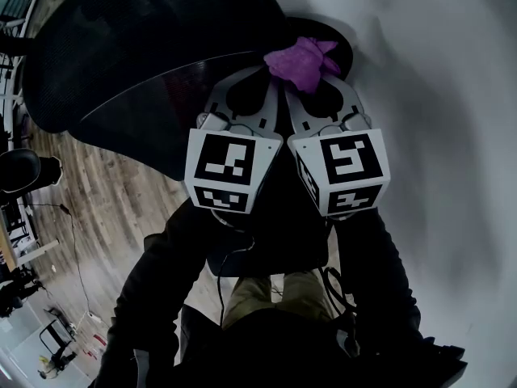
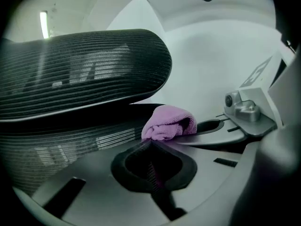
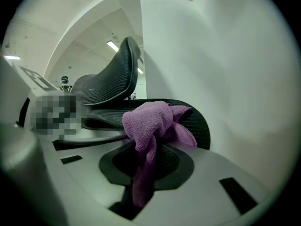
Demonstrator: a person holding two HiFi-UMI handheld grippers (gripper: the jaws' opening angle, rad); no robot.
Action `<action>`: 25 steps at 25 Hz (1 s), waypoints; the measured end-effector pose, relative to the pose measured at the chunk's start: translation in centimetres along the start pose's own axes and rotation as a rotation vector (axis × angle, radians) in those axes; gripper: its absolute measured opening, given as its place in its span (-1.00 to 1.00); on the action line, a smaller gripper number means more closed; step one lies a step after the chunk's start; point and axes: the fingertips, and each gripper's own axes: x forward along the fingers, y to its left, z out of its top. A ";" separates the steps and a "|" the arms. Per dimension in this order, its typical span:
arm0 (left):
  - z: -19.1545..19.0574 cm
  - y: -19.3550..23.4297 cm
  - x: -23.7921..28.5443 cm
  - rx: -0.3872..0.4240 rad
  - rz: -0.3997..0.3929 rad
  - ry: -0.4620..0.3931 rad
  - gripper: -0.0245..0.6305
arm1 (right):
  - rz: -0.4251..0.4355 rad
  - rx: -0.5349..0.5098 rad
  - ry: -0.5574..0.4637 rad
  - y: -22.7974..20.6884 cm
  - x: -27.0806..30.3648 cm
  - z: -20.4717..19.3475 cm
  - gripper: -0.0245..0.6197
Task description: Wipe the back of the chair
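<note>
The black mesh chair (image 1: pixel 121 63) fills the upper left of the head view, its back curving away toward a white wall. Both grippers are held side by side just below it. My right gripper (image 1: pixel 311 86) is shut on a purple cloth (image 1: pixel 300 61), which bunches over the jaw tips against a black mesh edge of the chair (image 3: pixel 200 121). In the right gripper view the cloth (image 3: pixel 153 124) hangs down between the jaws. My left gripper (image 2: pixel 151 143) is shut with nothing in it, right next to the cloth (image 2: pixel 167 124).
A white wall (image 1: pixel 452 95) stands close on the right. Wooden floor (image 1: pixel 97 192) lies to the left, with another dark seat (image 1: pixel 20 168) and office furniture at the left edge. The person's legs and dark sleeves are below the grippers.
</note>
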 end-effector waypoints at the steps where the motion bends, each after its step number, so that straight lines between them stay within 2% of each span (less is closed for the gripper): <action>1: 0.1 -0.3 0.2 0.003 -0.001 -0.001 -0.90 | -0.002 0.003 -0.001 -0.4 -0.2 -0.1 -0.72; 25: 1.8 -6.7 4.0 -0.007 -0.076 -0.011 -0.90 | -0.054 0.039 0.010 -6.7 -4.0 -0.7 -0.72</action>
